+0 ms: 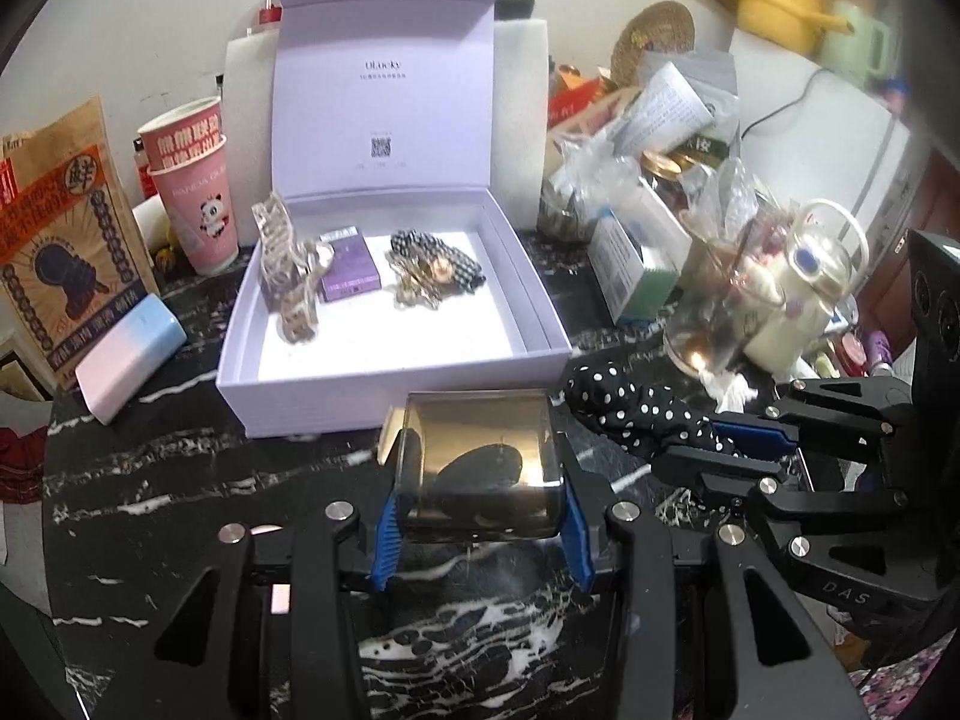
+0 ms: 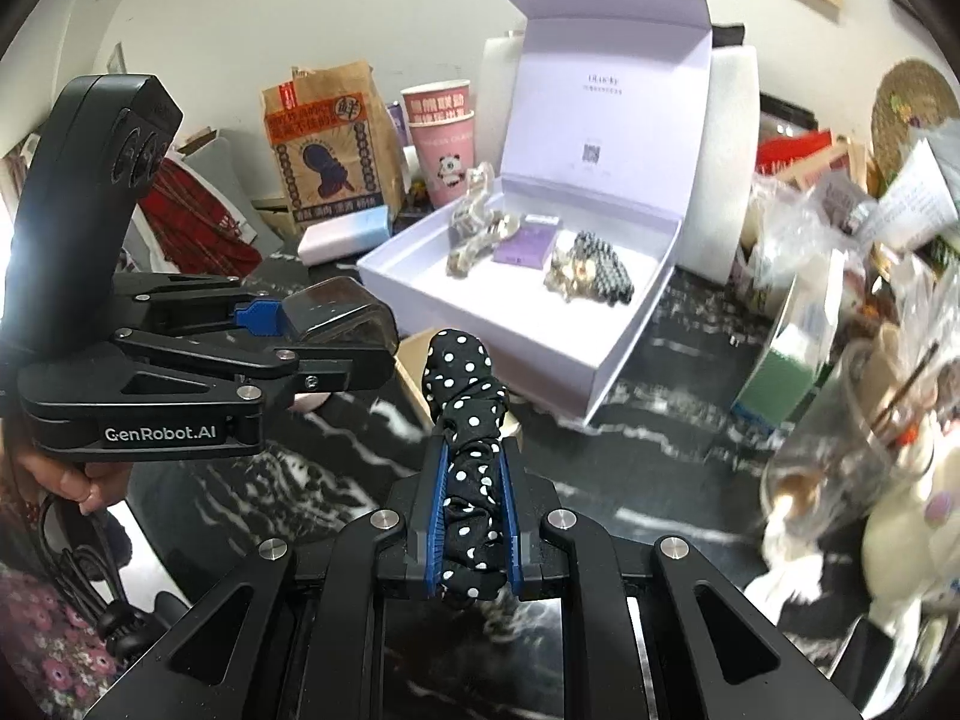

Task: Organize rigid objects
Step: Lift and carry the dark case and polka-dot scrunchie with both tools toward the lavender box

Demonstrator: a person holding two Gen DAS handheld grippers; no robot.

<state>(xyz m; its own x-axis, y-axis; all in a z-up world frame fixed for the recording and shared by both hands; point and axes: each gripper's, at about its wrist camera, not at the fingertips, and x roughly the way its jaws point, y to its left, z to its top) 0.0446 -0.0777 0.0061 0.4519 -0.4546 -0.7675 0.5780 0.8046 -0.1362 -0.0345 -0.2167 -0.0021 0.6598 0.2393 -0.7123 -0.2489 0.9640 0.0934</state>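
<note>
A black scrunchie (image 2: 467, 414) with white polka dots, a smoky translucent case (image 1: 480, 468), a lilac box (image 1: 384, 324), black white-veined marble table (image 1: 180, 480).

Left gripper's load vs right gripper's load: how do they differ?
The left gripper is shut on a glossy, smoky translucent box with hard edges; the right gripper is shut on a soft black polka-dot scrunchie, bunched up. The box spreads its pads wide; the scrunchie is squeezed narrow. Both are held off the marble table, near the open lilac box.
</note>
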